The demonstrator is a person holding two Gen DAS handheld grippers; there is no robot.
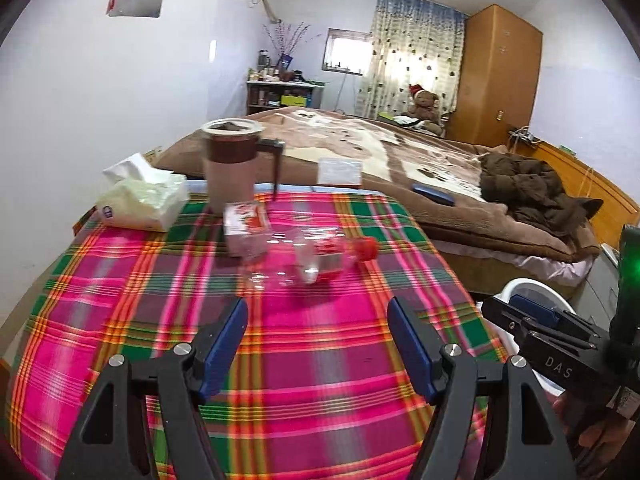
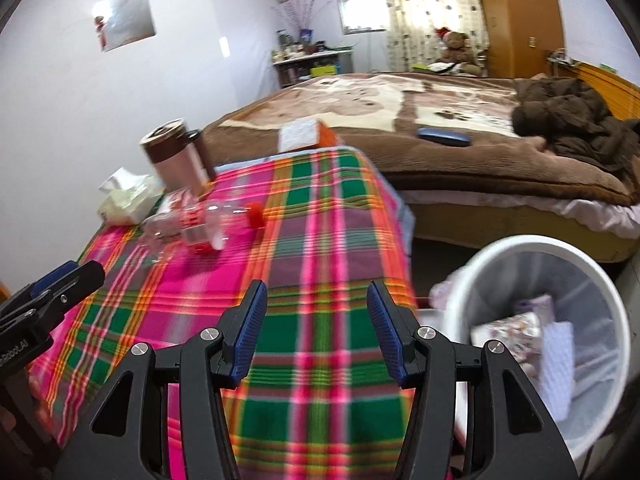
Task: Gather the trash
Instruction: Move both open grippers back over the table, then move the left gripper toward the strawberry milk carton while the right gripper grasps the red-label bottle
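Note:
An empty clear plastic bottle (image 1: 308,258) with a red cap and red label lies on its side on the plaid tablecloth (image 1: 300,360). It also shows in the right wrist view (image 2: 200,222). My left gripper (image 1: 318,322) is open and empty, above the cloth a little short of the bottle. My right gripper (image 2: 316,308) is open and empty over the table's right edge, beside a white trash bin (image 2: 520,248) that holds some wrappers and paper.
A small red-and-white box (image 1: 246,226), a lidded pitcher (image 1: 232,164) and a tissue pack (image 1: 140,200) stand behind the bottle. A bed (image 1: 400,160) with a brown blanket lies beyond the table. The right gripper appears in the left wrist view (image 1: 532,320).

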